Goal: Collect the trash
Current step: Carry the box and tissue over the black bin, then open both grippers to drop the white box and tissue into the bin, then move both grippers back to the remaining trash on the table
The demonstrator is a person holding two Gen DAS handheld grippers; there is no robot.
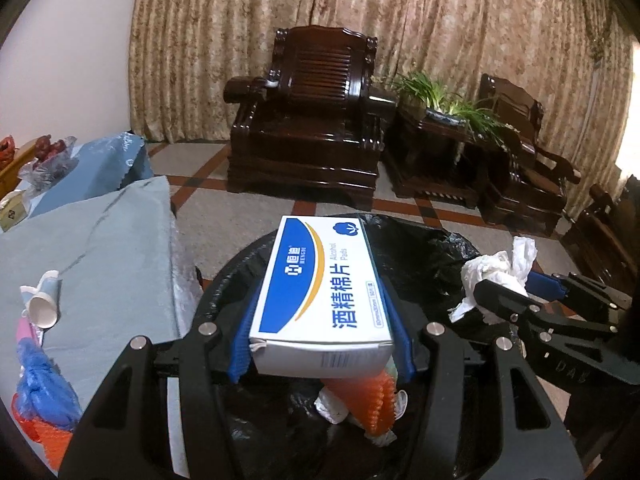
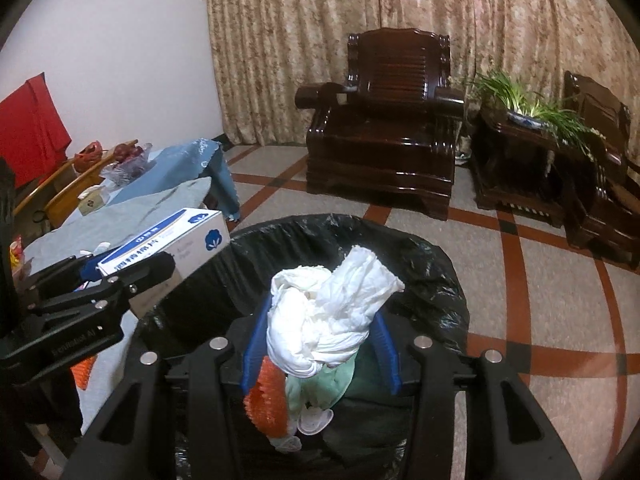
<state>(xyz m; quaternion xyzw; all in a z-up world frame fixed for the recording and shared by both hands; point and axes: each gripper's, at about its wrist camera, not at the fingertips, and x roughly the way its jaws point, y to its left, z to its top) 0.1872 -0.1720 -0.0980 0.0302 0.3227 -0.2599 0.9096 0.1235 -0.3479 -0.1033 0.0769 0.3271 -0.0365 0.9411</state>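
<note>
A dark wooden armchair [image 1: 308, 120] stands against the patterned curtain [image 1: 400, 20] at the far side of the tiled floor, with a potted plant [image 1: 440, 100] on a small dark table just beside it.

Nearer, a table under a grey-blue cloth [image 1: 100, 248] fills the left of the left wrist view. Close to its near left edge lie a tipped paper cup [image 1: 42, 308] and a crumpled blue glove [image 1: 44, 392] on orange netting; at its far end sits a bag of red fruit [image 1: 52, 152].

Just beside the table's right edge stands the trash bin lined with a black bag [image 2: 432, 268]. Orange netting [image 2: 268, 396], pale green cloth and white scraps lie inside it.

The left gripper [image 1: 320, 320] hangs over the bin's opening, its blue pads pressed on the two long sides of a white and blue box of alcohol pads [image 1: 324, 280], which lies flat and points away from the camera.

The right gripper [image 2: 320, 344] is also over the bin, to the right of the left one, jaws fairly narrow, clamping a wad of white tissue [image 2: 328, 316] between its blue pads. The wad bulges above the fingertips.
</note>
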